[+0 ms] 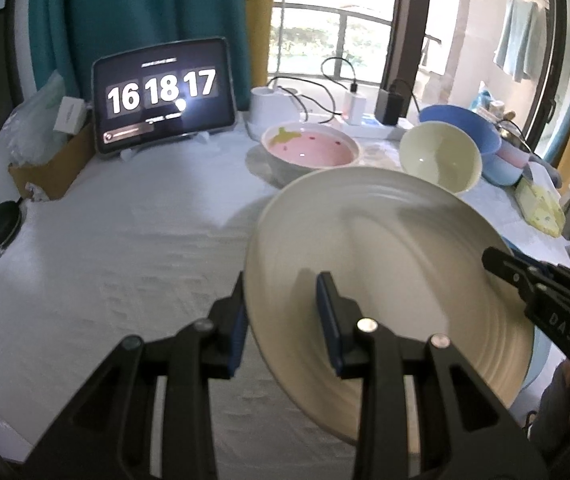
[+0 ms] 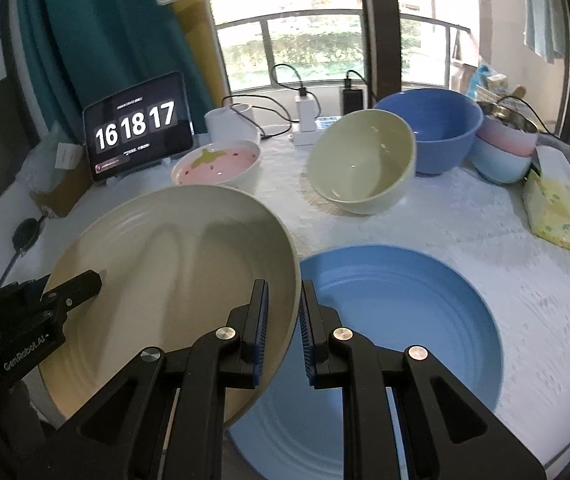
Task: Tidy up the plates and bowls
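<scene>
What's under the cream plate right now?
A blue plate lies on the table beneath the tilted cream plate. The cream plate overlaps its left part, so anything under that overlap stays hidden.

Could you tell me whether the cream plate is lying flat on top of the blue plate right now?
No: the cream plate is tilted, raised over the blue plate, with the right tongs straddling its rim.

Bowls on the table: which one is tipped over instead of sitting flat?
The pale yellow-cream bowl, left of the big blue bowl. It leans with its opening facing the camera; the blue one and the pink strawberry bowl sit upright.
</scene>
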A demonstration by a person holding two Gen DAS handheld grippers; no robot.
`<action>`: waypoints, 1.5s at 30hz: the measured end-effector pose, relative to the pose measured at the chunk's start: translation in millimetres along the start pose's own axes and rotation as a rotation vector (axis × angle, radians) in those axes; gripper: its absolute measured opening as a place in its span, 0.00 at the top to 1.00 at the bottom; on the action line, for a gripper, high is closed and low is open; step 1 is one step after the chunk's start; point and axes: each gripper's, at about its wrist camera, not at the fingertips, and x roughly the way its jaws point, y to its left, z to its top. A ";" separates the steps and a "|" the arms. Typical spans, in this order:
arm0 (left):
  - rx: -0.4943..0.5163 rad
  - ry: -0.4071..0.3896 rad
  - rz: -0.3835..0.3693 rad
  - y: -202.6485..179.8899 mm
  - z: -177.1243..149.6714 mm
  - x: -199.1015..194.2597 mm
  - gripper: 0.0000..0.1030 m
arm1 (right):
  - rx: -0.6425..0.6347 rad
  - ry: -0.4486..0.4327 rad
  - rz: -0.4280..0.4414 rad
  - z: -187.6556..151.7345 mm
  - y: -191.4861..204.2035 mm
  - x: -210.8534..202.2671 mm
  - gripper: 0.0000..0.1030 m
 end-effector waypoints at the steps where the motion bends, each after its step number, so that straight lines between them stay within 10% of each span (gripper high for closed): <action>1: 0.004 0.001 -0.002 -4.6 0.0 -0.2 0.68 | 0.005 -0.002 -0.001 -0.4 -3.4 -1.4 0.83; 45: 0.183 0.073 -0.033 -141.0 -11.0 17.0 0.65 | 0.220 -0.018 -0.053 -37.1 -138.5 -25.7 0.83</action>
